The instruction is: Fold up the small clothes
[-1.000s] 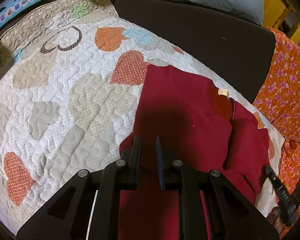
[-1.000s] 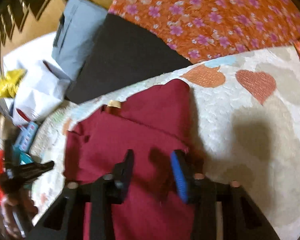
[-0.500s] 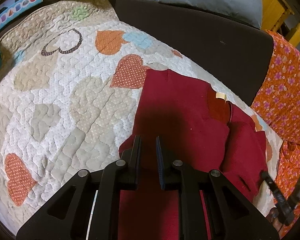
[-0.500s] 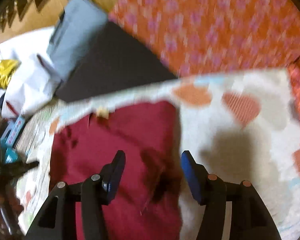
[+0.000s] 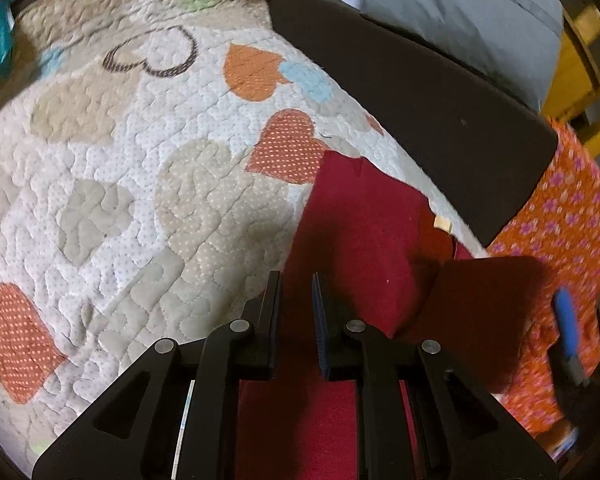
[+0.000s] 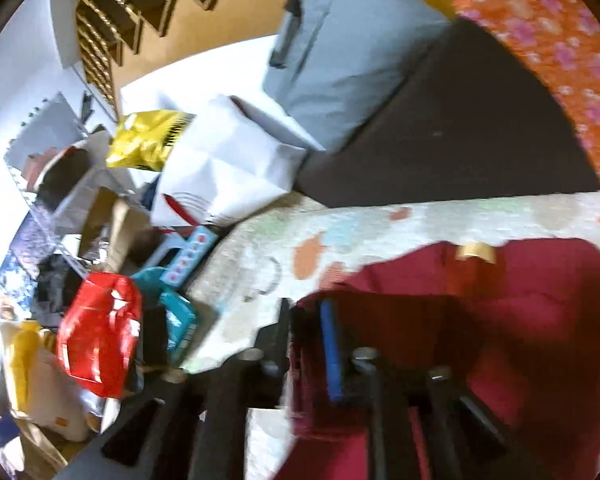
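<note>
A small dark red garment [image 5: 363, 232] with a tan neck label [image 5: 443, 223] lies on the heart-print quilt [image 5: 140, 184]. My left gripper [image 5: 296, 312] is shut on its near left edge, the jaws pinching red cloth. In the right wrist view the same garment [image 6: 519, 304] fills the lower right. My right gripper [image 6: 305, 340] is shut on a raised fold of the red cloth, lifted over the garment. The right gripper also shows blurred at the right edge of the left wrist view [image 5: 579, 332], beside a lifted red flap [image 5: 483, 300].
A dark cushion [image 5: 419, 92] and grey pillow [image 5: 467, 12] lie beyond the quilt. An orange floral cloth [image 5: 559, 240] lies to the right. White bags [image 6: 228, 168], a red bag [image 6: 100, 340] and boxes crowd the far left side.
My right gripper closed on the garment's right side, lifted it and swung it leftward over the garment. The left gripper stayed shut on the near edge.
</note>
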Demonstrator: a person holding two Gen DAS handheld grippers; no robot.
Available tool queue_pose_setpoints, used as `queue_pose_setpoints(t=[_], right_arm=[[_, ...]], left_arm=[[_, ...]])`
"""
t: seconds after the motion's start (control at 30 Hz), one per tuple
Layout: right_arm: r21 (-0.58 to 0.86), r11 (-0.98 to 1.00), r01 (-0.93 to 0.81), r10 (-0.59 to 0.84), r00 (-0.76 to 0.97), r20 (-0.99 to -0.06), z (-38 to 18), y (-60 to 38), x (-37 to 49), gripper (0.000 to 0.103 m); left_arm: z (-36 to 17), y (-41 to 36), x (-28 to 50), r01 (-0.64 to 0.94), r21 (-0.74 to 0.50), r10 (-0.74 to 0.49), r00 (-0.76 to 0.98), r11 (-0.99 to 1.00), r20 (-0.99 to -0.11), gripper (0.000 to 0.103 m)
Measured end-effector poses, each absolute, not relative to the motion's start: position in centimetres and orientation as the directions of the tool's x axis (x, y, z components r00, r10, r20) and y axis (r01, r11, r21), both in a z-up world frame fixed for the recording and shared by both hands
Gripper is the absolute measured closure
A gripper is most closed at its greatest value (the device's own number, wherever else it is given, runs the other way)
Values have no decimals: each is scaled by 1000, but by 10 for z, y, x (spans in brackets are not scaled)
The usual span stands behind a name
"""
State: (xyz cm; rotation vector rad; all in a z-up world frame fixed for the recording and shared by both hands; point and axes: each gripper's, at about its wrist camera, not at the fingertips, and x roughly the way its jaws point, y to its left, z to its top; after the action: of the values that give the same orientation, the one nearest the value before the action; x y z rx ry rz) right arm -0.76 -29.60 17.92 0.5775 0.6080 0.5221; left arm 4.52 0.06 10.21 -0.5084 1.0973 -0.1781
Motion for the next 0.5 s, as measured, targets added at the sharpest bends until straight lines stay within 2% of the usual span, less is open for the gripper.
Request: queue_pose_setpoints(t=[0.03,0.1,0.13,0.23,0.33,0.5], right_arm=[[650,704,-287,612,709,-350,177,-300,-13,57],[658,703,-270,611,703,-364,169,-311,-22,57],[642,728,-240,585,705,-400,163,-317,-26,56],[625,767,-148,526,702,-479,141,-337,-38,56],[631,769,-101,516,682,-519,123,-357,-49,56],[551,833,-56,429,695,-577,110,-380,-76,56]], left_arm=[[102,5,46,-123,-493,-392,458,861,-798,71],[102,12,46,-153,-522,-399,480,839,-782,54],[103,15,45,-164,-535,-399,498,829,-770,51],[103,14,47,-161,-539,-402,500,827,-767,50],[99,3,51,-142,-502,-381,486,853,-786,50],[90,-17,59,-111,-455,-354,479,883,-803,50]])
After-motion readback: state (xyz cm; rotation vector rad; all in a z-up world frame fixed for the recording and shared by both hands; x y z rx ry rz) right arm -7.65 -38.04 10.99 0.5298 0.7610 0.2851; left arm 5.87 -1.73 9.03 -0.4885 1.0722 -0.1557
